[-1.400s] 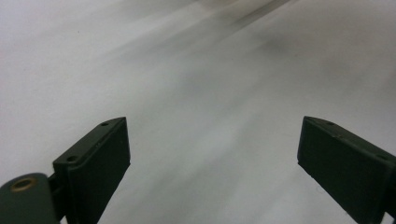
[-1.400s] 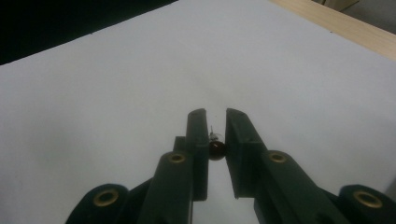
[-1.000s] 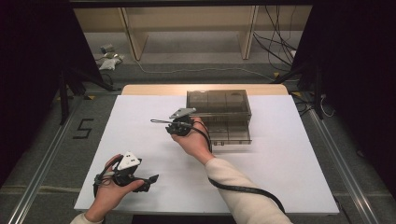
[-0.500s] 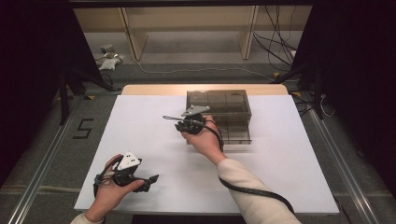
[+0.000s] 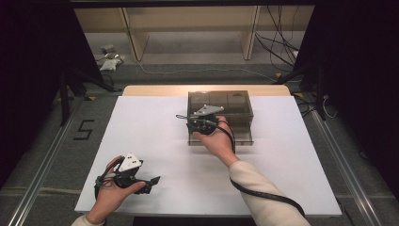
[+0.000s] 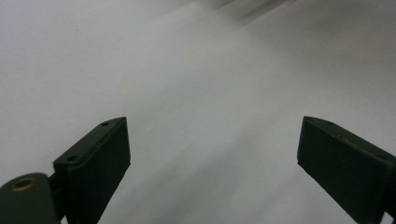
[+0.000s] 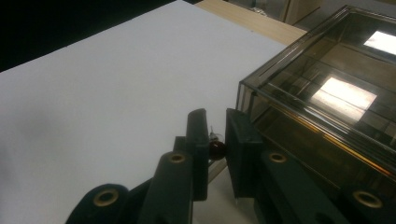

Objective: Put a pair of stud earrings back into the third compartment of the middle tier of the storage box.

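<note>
I've swung the right gripper [image 5: 203, 123], jaws pinched on a small amber bead-like item [image 7: 216, 149], over to the smoked box [image 5: 235, 101] nr the worktop's far edge, prob. for stowing; left gripper [image 5: 151, 181] idle, jaws wide.

It looked like a lab set up for recording. A white-topped desk [image 5: 141, 141] stood between dark curtains [image 5: 33, 70], with metal rails [image 5: 44, 160] on the grey floor along both sides. Loose cables [image 5: 282, 47] lay at the far right, beside a bare wooden frame [image 5: 188, 19].
</note>
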{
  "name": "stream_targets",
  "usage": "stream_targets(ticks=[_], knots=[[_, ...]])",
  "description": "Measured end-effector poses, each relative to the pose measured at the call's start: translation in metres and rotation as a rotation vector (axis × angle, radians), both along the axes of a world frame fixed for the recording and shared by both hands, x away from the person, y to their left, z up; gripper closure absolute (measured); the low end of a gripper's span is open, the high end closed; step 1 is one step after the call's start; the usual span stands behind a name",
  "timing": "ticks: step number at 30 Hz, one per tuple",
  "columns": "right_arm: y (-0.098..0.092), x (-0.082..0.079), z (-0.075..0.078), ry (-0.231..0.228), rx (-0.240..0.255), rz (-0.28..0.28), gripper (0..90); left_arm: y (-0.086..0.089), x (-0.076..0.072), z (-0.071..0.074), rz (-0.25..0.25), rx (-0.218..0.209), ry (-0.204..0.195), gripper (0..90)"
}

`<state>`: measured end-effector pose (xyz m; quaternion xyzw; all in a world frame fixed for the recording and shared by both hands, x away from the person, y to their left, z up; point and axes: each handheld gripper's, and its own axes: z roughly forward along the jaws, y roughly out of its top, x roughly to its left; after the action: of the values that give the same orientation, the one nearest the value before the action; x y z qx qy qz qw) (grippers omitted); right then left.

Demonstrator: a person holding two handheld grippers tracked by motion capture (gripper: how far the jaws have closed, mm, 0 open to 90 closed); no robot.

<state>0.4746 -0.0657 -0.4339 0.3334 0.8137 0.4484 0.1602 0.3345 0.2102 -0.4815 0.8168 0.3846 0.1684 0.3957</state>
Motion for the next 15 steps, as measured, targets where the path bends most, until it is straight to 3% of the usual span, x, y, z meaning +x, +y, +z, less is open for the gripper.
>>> stream_targets(ticks=[15], knots=[[-0.023,-0.005,0.003,-0.009,0.021,-0.021,80.7,-0.001,0.0,0.0,-0.001,0.004,0.001,9.6]])
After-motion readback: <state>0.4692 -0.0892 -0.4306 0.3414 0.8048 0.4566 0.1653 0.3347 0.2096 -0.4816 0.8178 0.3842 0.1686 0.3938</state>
